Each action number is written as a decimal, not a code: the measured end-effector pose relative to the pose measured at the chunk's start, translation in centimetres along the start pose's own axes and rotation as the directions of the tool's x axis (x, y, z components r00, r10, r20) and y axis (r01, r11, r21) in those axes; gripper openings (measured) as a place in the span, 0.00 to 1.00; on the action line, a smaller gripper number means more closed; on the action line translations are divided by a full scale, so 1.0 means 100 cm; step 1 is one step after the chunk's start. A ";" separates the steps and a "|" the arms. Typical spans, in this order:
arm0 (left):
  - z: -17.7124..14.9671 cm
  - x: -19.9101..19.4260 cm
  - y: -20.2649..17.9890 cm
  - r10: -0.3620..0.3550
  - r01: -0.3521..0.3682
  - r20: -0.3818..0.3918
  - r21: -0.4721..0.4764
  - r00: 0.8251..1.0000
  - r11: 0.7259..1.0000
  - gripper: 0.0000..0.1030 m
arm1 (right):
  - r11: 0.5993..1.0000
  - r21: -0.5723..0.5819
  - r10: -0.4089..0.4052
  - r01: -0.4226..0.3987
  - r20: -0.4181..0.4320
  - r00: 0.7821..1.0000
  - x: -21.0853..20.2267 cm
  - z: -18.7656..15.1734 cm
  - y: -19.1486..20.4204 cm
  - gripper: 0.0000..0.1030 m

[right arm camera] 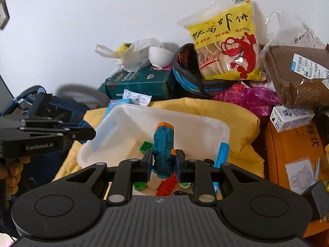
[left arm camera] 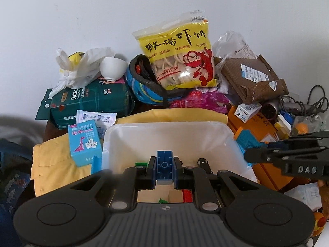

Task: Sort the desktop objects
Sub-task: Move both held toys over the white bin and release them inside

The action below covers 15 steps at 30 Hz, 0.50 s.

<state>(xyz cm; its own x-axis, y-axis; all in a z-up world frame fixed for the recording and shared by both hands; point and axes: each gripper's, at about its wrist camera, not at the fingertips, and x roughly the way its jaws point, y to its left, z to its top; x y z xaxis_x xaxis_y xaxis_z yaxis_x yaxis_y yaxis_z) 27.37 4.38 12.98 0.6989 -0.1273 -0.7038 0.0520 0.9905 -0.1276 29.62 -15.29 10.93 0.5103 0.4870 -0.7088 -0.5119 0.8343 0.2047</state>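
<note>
On the cluttered surface against a white wall, left tongs [left arm camera: 164, 167] pinch a blue building brick [left arm camera: 164, 164] over the white bin [left arm camera: 216, 131]; right tongs [right arm camera: 163, 162] pinch a teal toy gun [right arm camera: 163, 144].

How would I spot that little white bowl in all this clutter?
Start at the big yellow shrimp-cracker bag leaning on the wall. Left of it, past the blue helmet, a dark green tissue pack carries the small white ceramic bowl, the only smooth, rounded white thing beside crumpled white plastic.

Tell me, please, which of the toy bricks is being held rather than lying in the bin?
The blue brick, clamped between the left gripper fingers above the white bin; green and red bricks lie loose inside.
</note>
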 end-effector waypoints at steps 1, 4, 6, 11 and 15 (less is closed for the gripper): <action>0.001 0.002 -0.002 0.001 -0.001 -0.003 0.009 1.000 1.000 0.17 | 1.000 -0.004 -0.002 0.002 -0.005 1.000 0.003 0.000 0.000 0.24; 0.002 0.006 -0.005 0.003 -0.003 -0.011 0.021 1.000 1.000 0.17 | 1.000 -0.014 -0.015 0.015 -0.012 1.000 0.009 0.000 0.000 0.24; 0.003 0.009 -0.008 0.019 -0.019 -0.008 0.033 1.000 0.999 0.21 | 1.000 -0.012 -0.026 0.026 -0.013 1.000 0.012 0.000 -0.002 0.26; -0.002 0.010 -0.015 0.068 -0.069 0.020 0.063 0.998 0.996 0.58 | 0.999 -0.015 -0.050 0.051 0.012 0.999 0.014 0.000 -0.003 0.49; -0.017 0.004 -0.011 0.055 -0.056 0.022 0.056 0.998 0.997 0.58 | 0.999 -0.028 -0.028 0.029 0.025 0.999 0.008 -0.014 -0.002 0.49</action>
<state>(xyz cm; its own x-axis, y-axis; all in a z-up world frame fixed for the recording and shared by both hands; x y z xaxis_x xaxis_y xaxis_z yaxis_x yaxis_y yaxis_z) 26.37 3.16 11.66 0.7159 -0.0712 -0.6945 0.0525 0.9975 -0.0480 29.15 -15.43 9.34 0.5415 0.4695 -0.6974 -0.5162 0.8404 0.1649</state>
